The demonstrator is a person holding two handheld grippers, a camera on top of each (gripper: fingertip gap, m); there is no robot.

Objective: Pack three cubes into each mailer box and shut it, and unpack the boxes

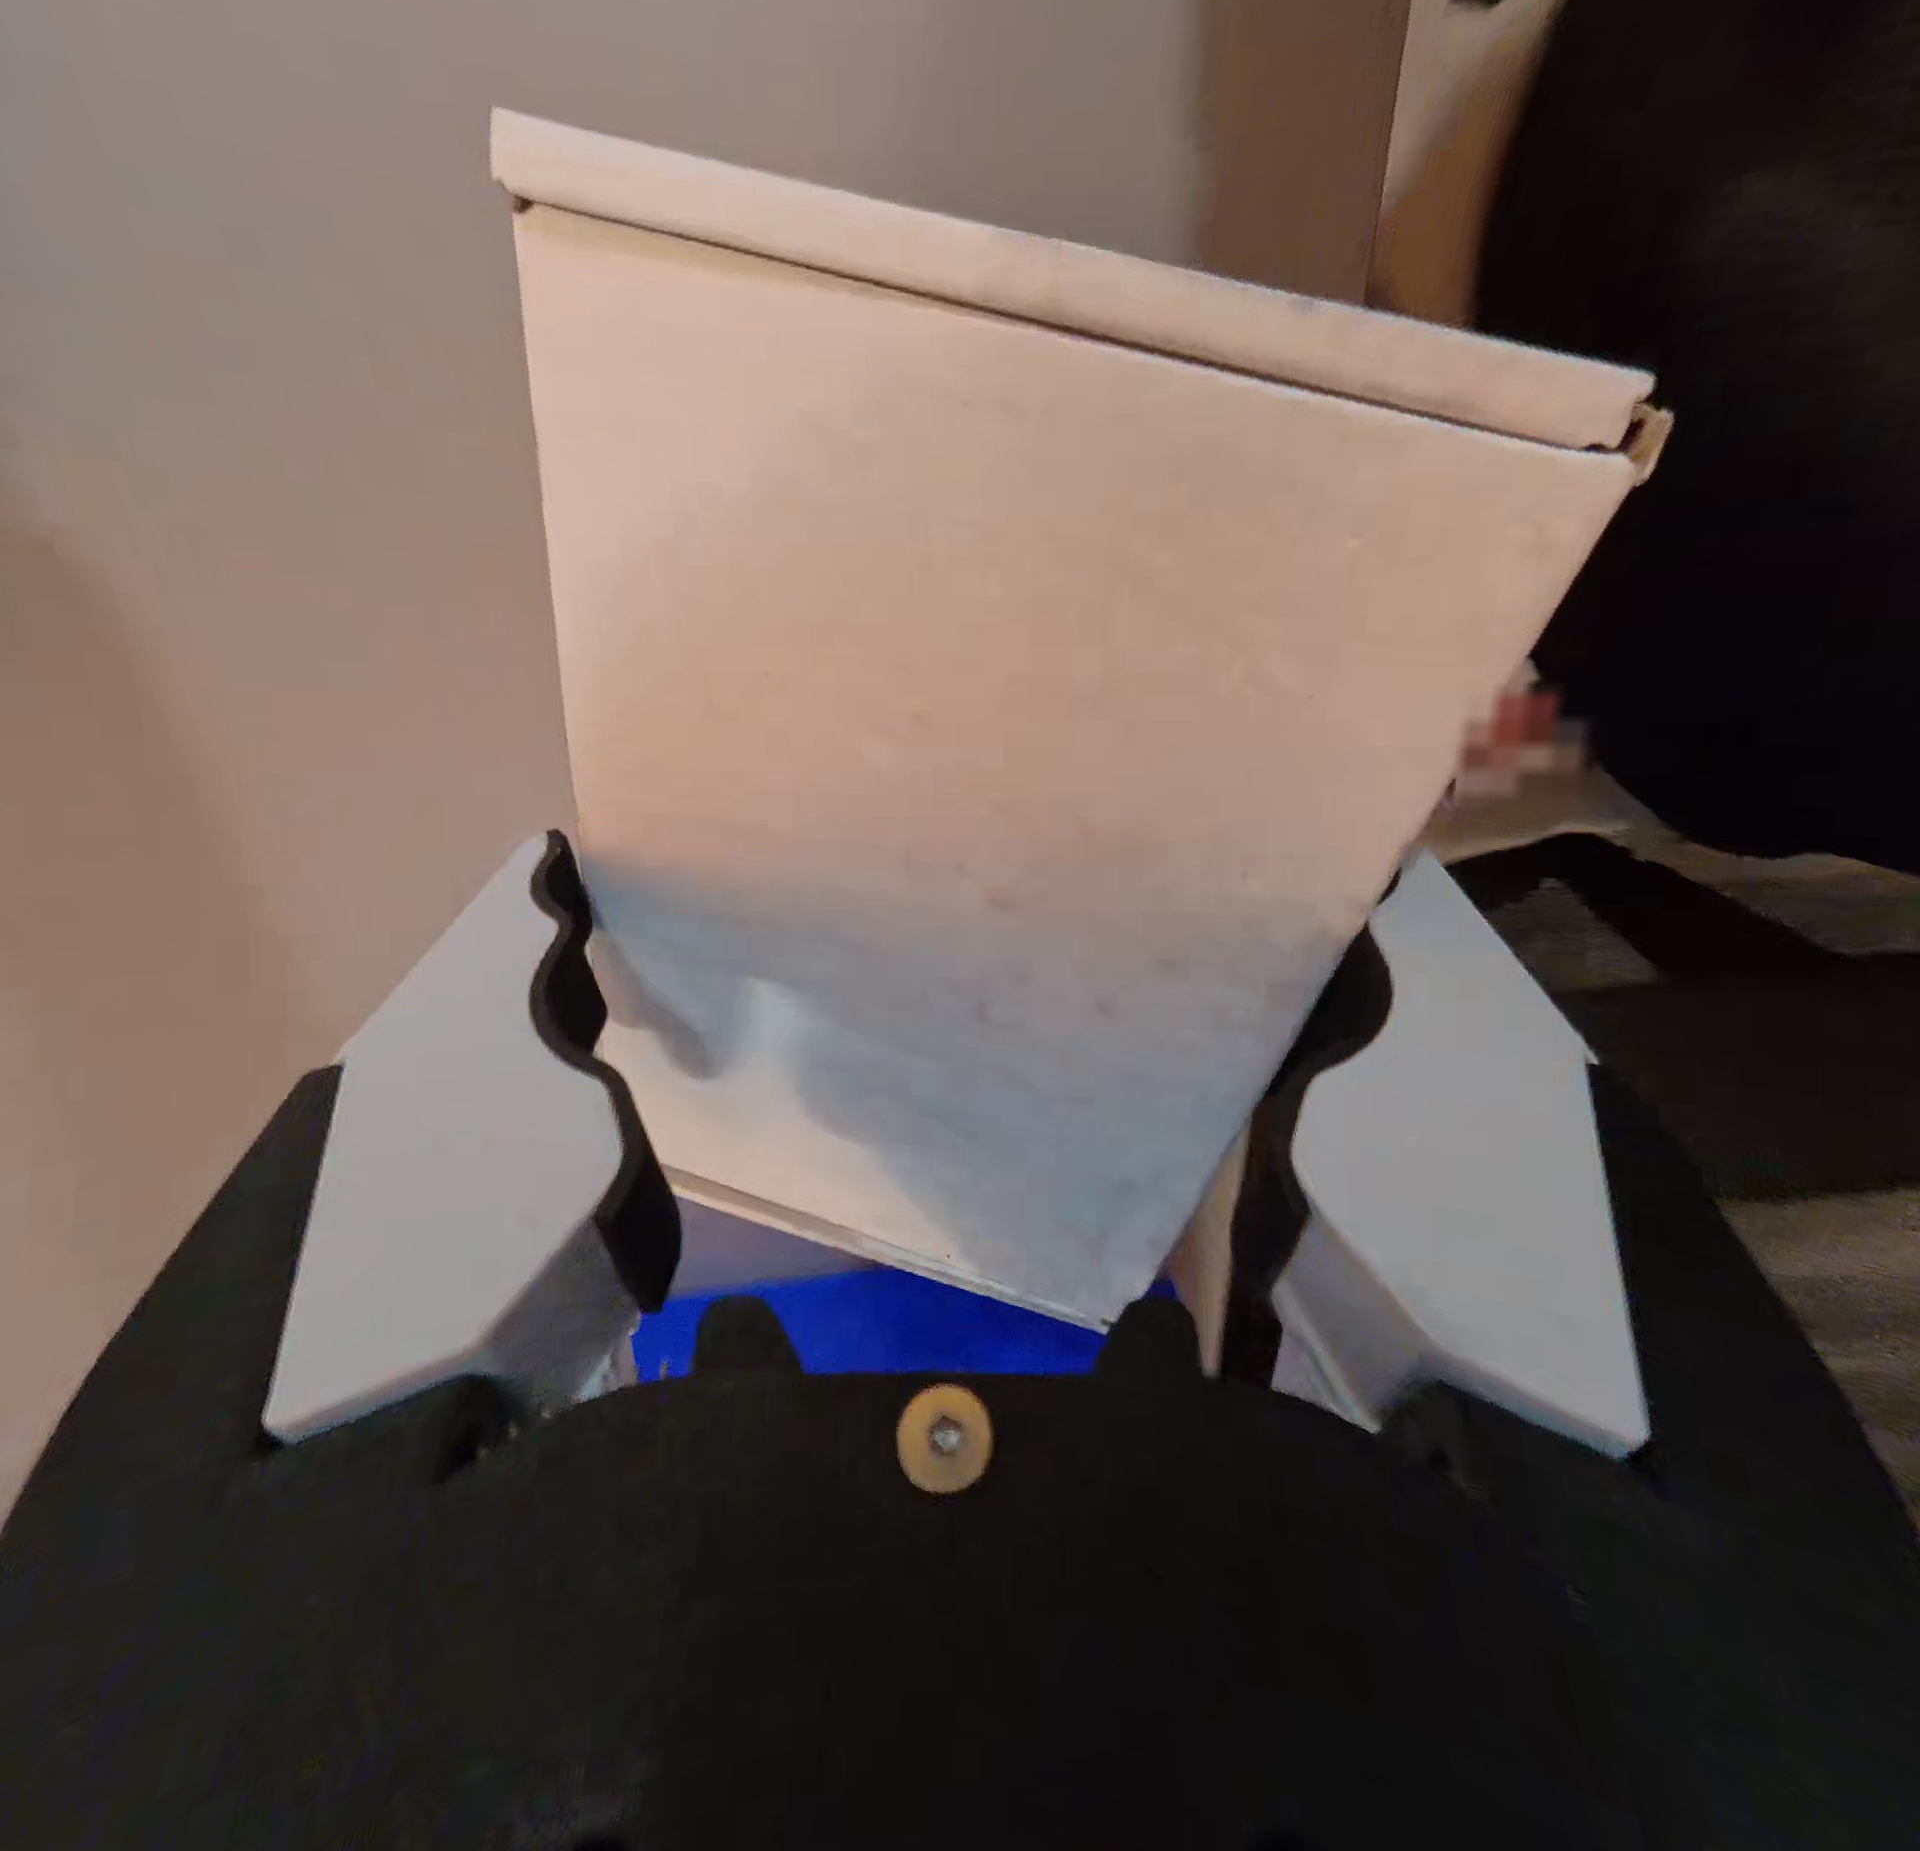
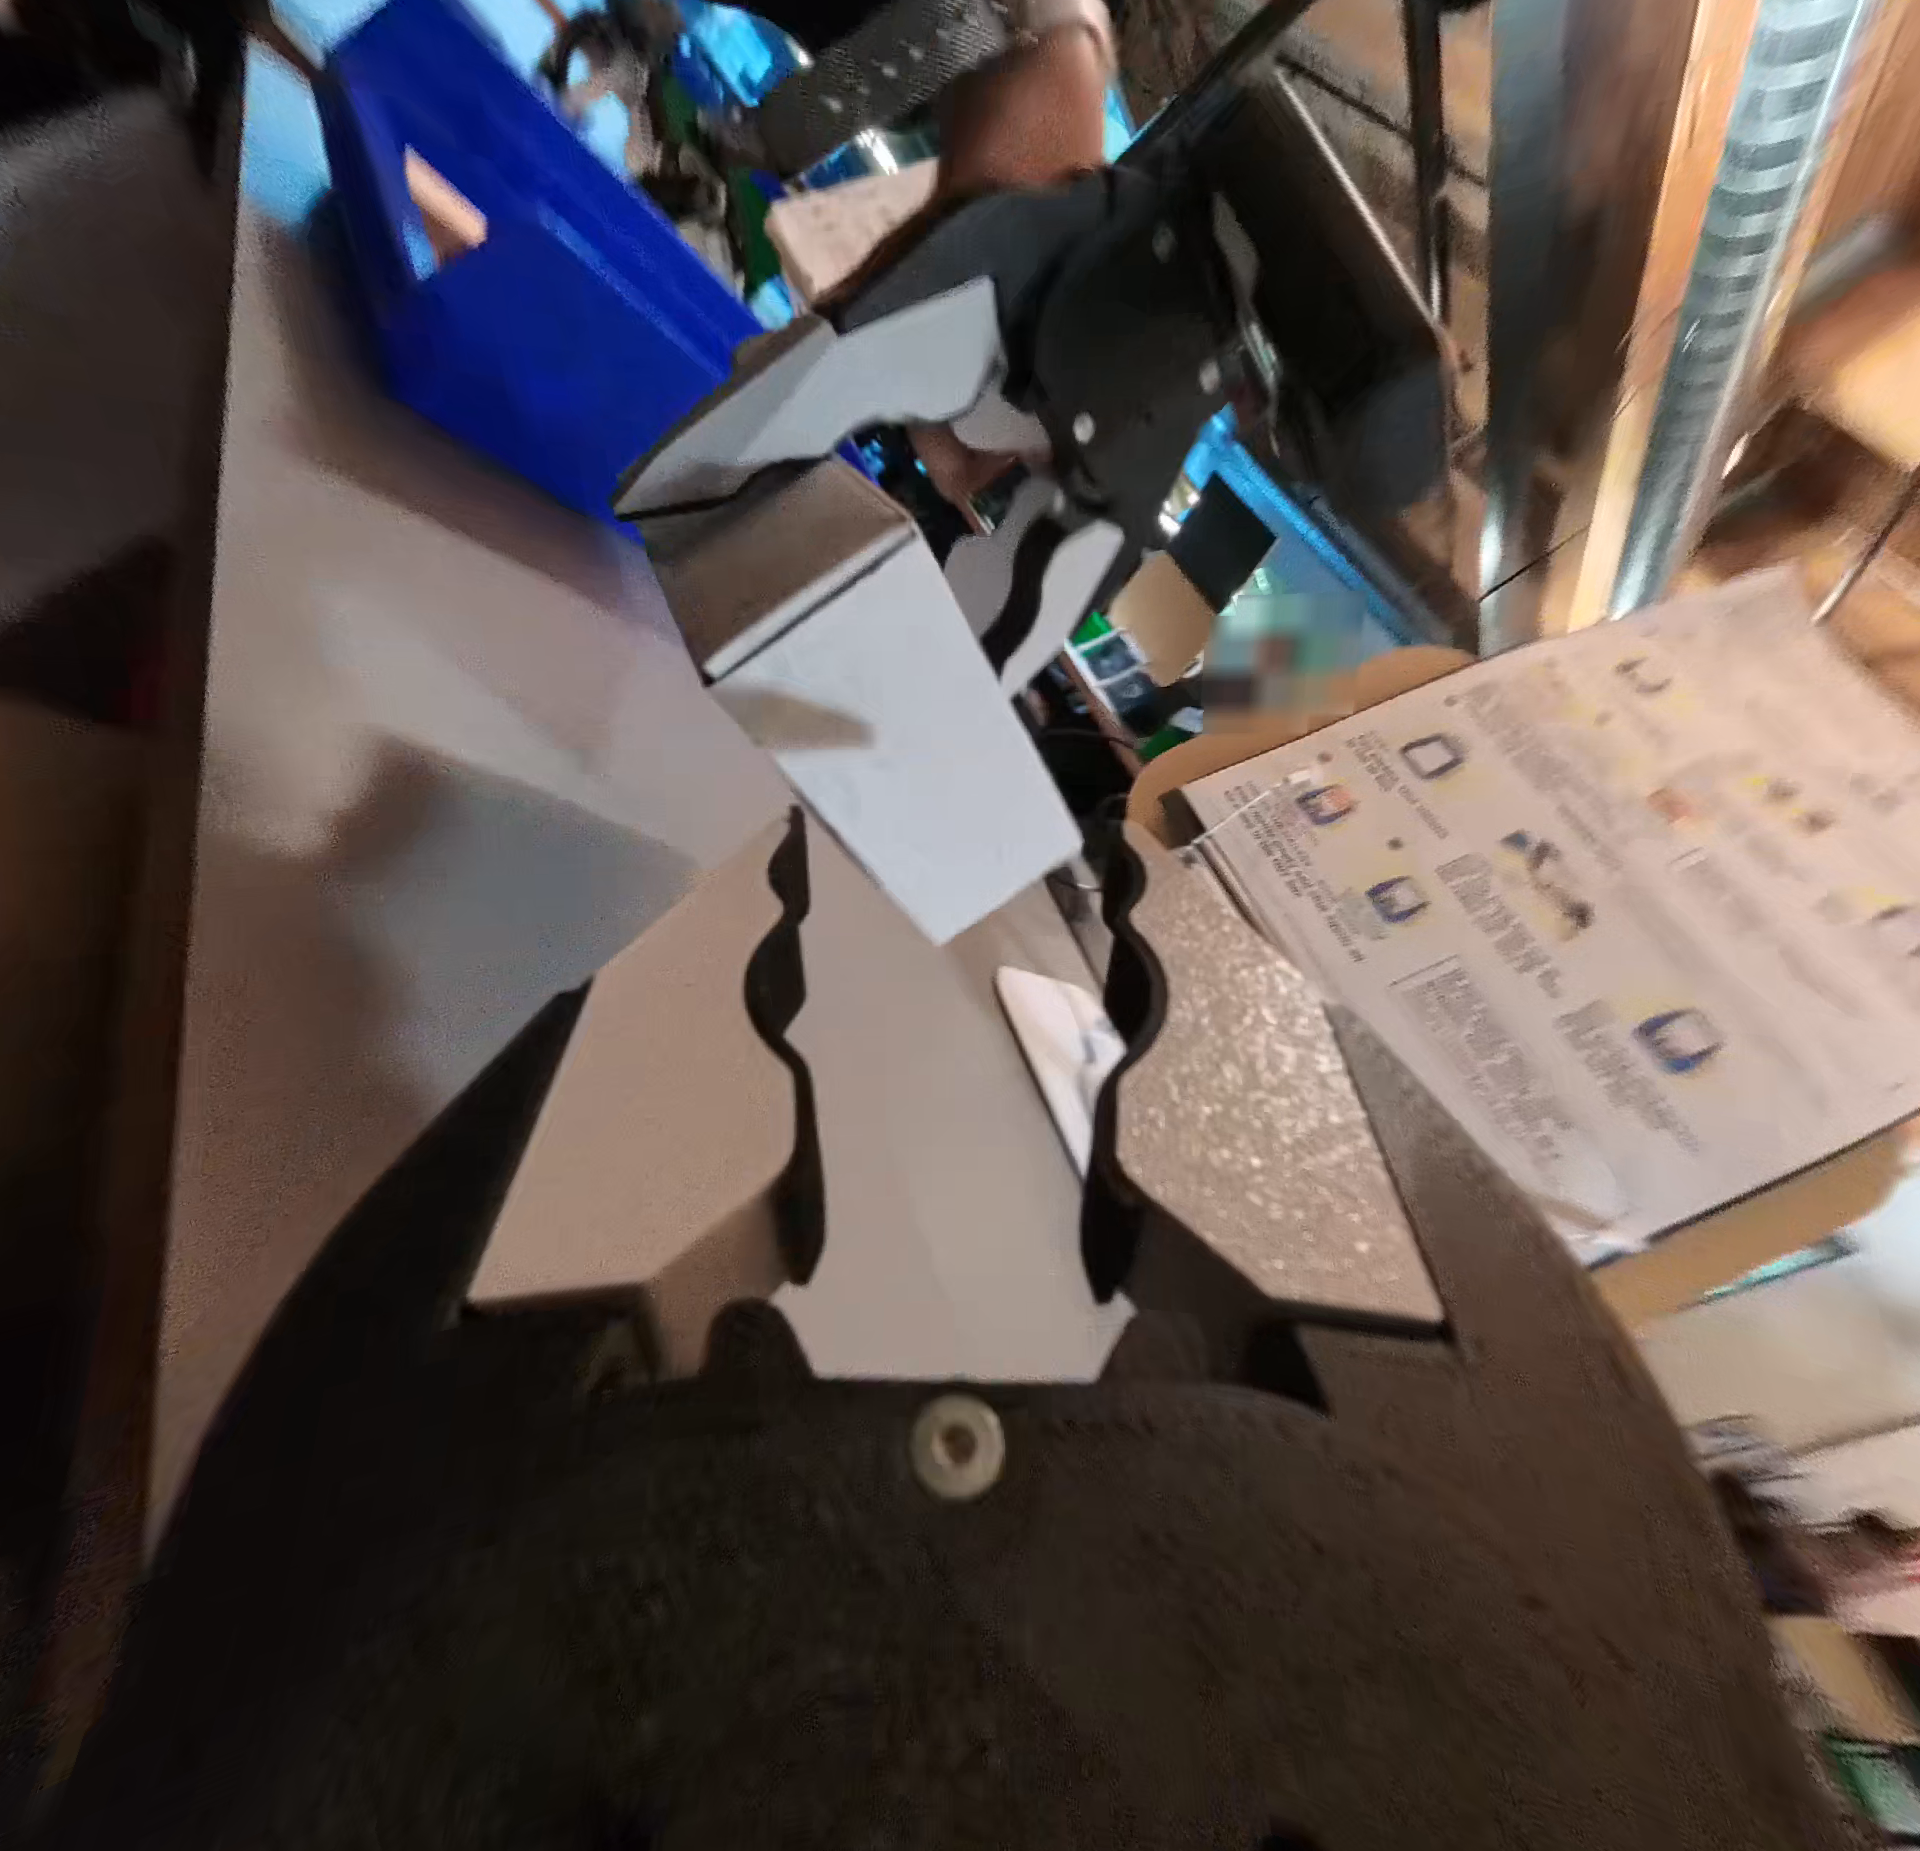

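Mailer box wedged between both fingers of the left gripper, tilted, raised off the table. Behind it, at the table's far edge, a bin. Off the table's right edge, a printed sheet on cardboard. Right gripper above the near part of the table, before the box.

Matt white cardboard mailer box, glossy blue plastic bin, printed paper sheet
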